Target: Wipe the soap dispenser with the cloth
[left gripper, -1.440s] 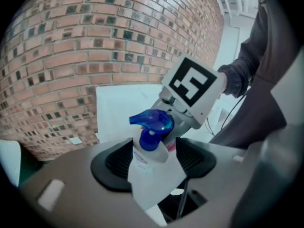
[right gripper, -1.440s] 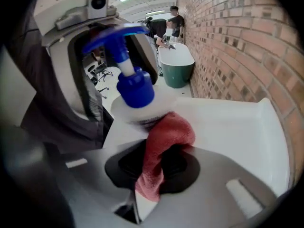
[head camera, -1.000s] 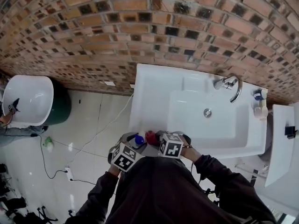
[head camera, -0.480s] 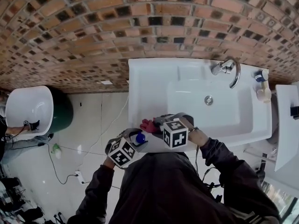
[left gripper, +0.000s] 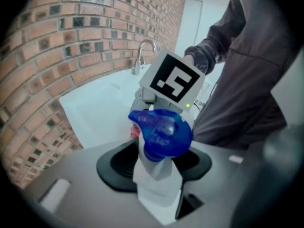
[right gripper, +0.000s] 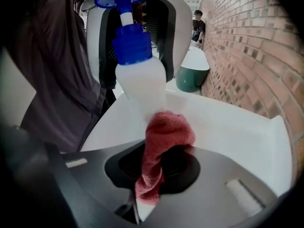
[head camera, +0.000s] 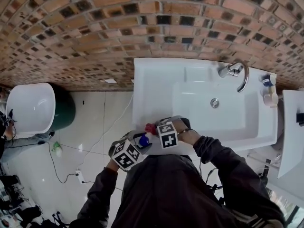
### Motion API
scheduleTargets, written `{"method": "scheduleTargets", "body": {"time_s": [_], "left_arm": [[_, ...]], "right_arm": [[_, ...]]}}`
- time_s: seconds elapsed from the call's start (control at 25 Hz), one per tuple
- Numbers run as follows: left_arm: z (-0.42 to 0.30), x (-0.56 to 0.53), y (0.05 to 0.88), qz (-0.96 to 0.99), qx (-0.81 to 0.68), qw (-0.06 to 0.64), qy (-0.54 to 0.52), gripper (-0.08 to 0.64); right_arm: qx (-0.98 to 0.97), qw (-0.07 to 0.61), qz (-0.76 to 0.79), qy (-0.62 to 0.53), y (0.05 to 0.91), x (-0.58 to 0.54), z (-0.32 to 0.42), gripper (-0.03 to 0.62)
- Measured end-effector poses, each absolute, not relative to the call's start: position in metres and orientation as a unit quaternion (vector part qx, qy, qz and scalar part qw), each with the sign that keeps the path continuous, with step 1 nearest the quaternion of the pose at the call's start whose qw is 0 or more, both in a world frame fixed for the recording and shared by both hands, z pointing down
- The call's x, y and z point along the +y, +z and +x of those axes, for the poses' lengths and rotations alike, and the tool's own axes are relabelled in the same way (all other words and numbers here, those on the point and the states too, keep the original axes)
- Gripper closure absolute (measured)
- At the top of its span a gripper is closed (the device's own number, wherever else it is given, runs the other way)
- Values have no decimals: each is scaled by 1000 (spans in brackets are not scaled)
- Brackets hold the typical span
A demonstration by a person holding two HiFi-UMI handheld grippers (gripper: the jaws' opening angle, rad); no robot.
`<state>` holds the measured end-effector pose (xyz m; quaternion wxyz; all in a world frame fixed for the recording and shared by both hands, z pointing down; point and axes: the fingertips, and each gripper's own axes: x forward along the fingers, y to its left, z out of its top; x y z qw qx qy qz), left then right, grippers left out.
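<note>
My left gripper point(left gripper: 156, 164) clamped on the white body of the blue-headed soap dispenser point(left gripper: 161, 133), jaws just closed tighter, my right gripper point(right gripper: 159, 167) pinching the red cloth point(right gripper: 164, 133), cloth bunched against the dispenser's lower body, apparently touching, both over the near left corner of the white sink point(head camera: 142, 94)

Person wears a dark grey-brown long-sleeved top point(head camera: 171, 194). The left gripper point(head camera: 137, 141) & right gripper point(head camera: 155, 128) have grey plastic shells w/ black jaw surrounds; each carries a white cube w/ black sq. markers.
</note>
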<state>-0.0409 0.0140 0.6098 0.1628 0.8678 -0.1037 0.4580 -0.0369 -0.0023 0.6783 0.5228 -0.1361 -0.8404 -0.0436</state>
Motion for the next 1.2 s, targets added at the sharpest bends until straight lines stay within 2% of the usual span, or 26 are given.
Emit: {"method": "scheduleTargets", "body": {"time_s": [0.2, 0.36, 0.6, 0.84, 1.08, 1.2], "left_arm": [[-41, 12, 612, 861, -132, 143, 469, 334], [-45, 7, 607, 857, -167, 140, 468, 302], [-64, 8, 594, 837, -246, 168, 458, 291], [-81, 21, 587, 807, -326, 206, 447, 305], [-51, 28, 576, 824, -314, 249, 400, 318], [-40, 26, 580, 825, -313, 250, 398, 328]], "right_arm": [[-850, 512, -116, -49, 656, -13, -34, 532], [-858, 491, -117, -96, 626, -22, -35, 532], [-856, 467, -166, -151, 605, -14, -38, 532], [-840, 470, -203, -180, 606, 7, -28, 532], [-848, 477, -186, -135, 604, 18, -24, 532], [-855, 471, -193, -97, 599, 30, -24, 532]]}}
